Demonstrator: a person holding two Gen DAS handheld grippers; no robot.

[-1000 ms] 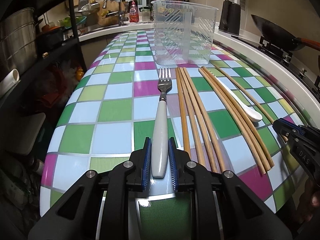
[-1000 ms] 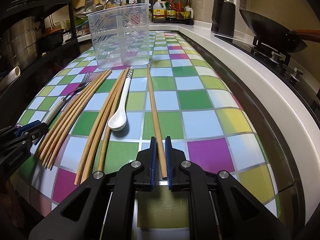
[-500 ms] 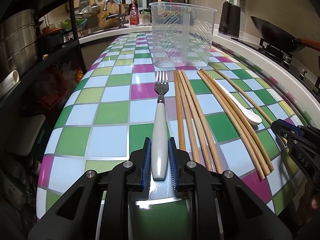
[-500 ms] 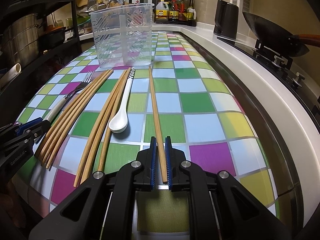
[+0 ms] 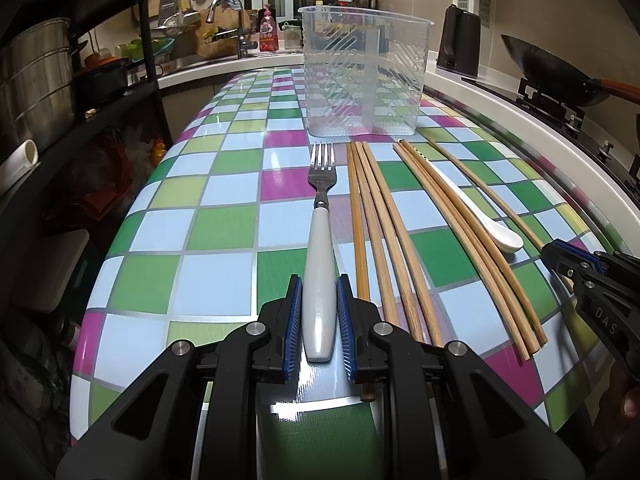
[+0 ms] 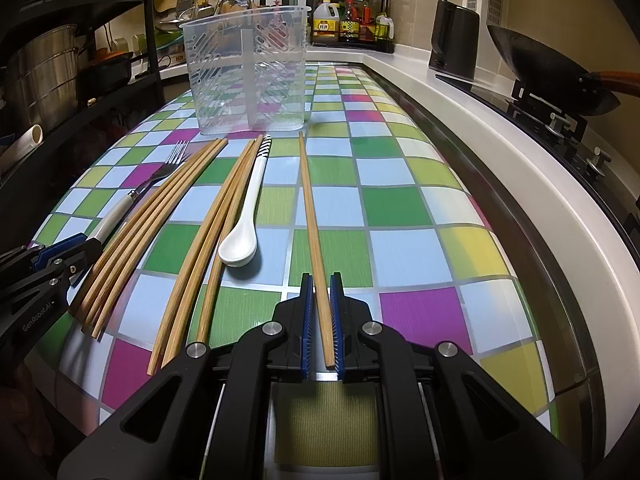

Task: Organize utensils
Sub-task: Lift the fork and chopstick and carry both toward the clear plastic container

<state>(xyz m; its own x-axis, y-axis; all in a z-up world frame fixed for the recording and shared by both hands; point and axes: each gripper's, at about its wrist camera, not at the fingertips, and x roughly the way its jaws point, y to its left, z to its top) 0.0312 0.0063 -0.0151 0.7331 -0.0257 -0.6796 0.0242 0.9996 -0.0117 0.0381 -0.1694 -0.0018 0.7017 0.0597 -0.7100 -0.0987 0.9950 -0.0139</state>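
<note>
A fork [image 5: 320,236] with a white handle lies on the checked table [image 5: 224,236], tines toward a clear plastic utensil holder [image 5: 362,80]. My left gripper [image 5: 319,280] is shut on the fork's handle. To its right lie several wooden chopsticks [image 5: 380,240], a white spoon [image 5: 480,212] and more chopsticks [image 5: 460,232]. My right gripper [image 6: 321,278] is shut on the near end of a single chopstick [image 6: 310,208] that lies flat and points at the holder [image 6: 248,72]. Each gripper shows at the edge of the other's view: the right [image 5: 560,256], the left [image 6: 68,248].
A black kettle [image 6: 454,44] and a wok [image 6: 540,68] on a stove stand along the white counter at right. A dark shelf with steel pots [image 5: 36,80] lines the left side. A sink [image 5: 224,20] and a bottle rack [image 6: 352,20] are at the back.
</note>
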